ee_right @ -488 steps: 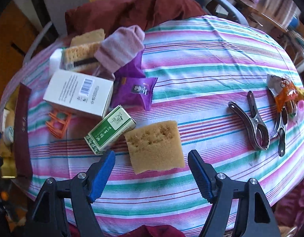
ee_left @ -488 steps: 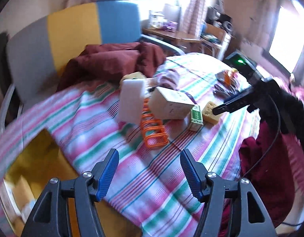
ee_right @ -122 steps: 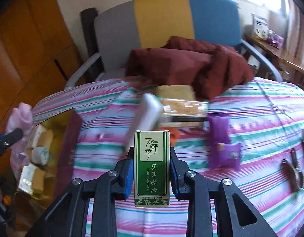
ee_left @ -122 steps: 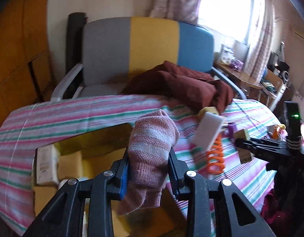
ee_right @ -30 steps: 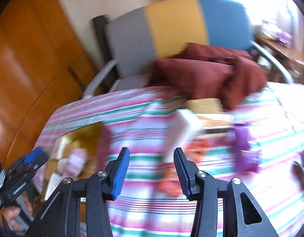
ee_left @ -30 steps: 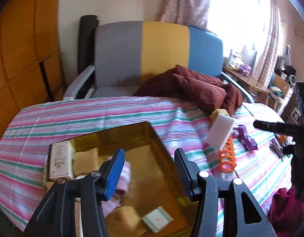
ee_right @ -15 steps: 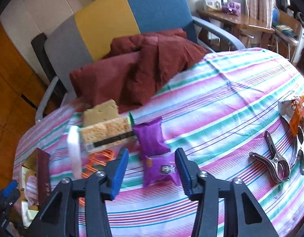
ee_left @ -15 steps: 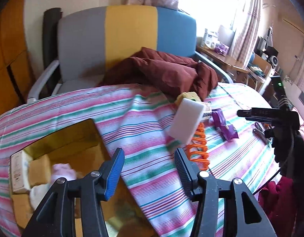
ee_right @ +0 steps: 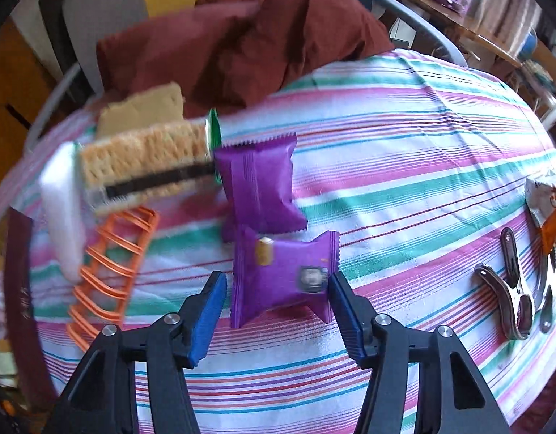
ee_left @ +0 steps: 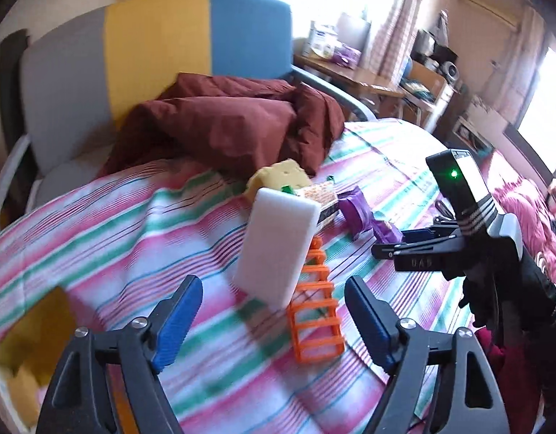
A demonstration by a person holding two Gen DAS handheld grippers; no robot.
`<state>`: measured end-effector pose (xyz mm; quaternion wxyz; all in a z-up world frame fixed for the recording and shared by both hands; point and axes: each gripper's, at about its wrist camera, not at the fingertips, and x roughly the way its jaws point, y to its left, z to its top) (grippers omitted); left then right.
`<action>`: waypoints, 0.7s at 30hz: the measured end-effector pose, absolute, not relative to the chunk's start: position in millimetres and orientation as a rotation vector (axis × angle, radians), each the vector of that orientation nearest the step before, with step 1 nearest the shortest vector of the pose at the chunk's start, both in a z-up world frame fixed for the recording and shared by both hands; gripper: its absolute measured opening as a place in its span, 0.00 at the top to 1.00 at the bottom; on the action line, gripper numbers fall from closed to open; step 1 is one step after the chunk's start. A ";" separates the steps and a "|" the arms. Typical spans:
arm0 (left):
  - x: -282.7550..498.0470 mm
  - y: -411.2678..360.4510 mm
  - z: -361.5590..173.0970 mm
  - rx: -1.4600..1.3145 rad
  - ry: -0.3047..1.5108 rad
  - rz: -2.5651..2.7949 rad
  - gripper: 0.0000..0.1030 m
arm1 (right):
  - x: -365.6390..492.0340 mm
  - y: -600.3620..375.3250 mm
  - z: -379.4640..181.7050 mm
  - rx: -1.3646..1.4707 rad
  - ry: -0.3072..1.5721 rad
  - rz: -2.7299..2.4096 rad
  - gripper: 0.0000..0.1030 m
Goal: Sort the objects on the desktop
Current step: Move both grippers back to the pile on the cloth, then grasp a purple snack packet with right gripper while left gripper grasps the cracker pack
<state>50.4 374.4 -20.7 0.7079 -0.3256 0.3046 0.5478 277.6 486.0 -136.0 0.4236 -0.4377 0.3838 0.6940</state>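
Note:
My left gripper (ee_left: 274, 314) is open and empty, just in front of a white foam block (ee_left: 278, 246) that leans on an orange plastic rack (ee_left: 315, 311). My right gripper (ee_right: 278, 307) is open, its jaws on either side of a purple snack packet (ee_right: 285, 275) lying on the striped cloth, not closed on it. A second purple packet (ee_right: 258, 184) lies just behind. A cracker pack (ee_right: 144, 162) and a yellow sponge (ee_left: 279, 175) sit further back. The right gripper also shows in the left wrist view (ee_left: 397, 244).
A golden storage box (ee_left: 35, 336) with sorted items is at the table's left edge. Metal clamps (ee_right: 509, 296) and an orange-white snack bag (ee_right: 547, 206) lie at the right. A maroon cloth (ee_right: 241, 36) lies on the chair behind the table.
Both grippers moved from the box toward the objects. The left one closed in on the white block; the right one came down around the near purple packet.

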 end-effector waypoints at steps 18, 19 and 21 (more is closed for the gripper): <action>57.7 454.7 -73.3 -0.738 0.778 1.017 0.12 | 305.0 501.5 -141.1 -1.035 1.057 1.697 0.47; 58.0 456.8 -75.2 -0.746 0.784 1.014 0.12 | 307.5 502.5 -141.1 -1.018 1.070 1.690 0.47; 58.8 458.4 -77.9 -0.755 0.789 0.998 0.13 | 309.6 503.0 -141.1 -1.016 1.060 1.691 0.49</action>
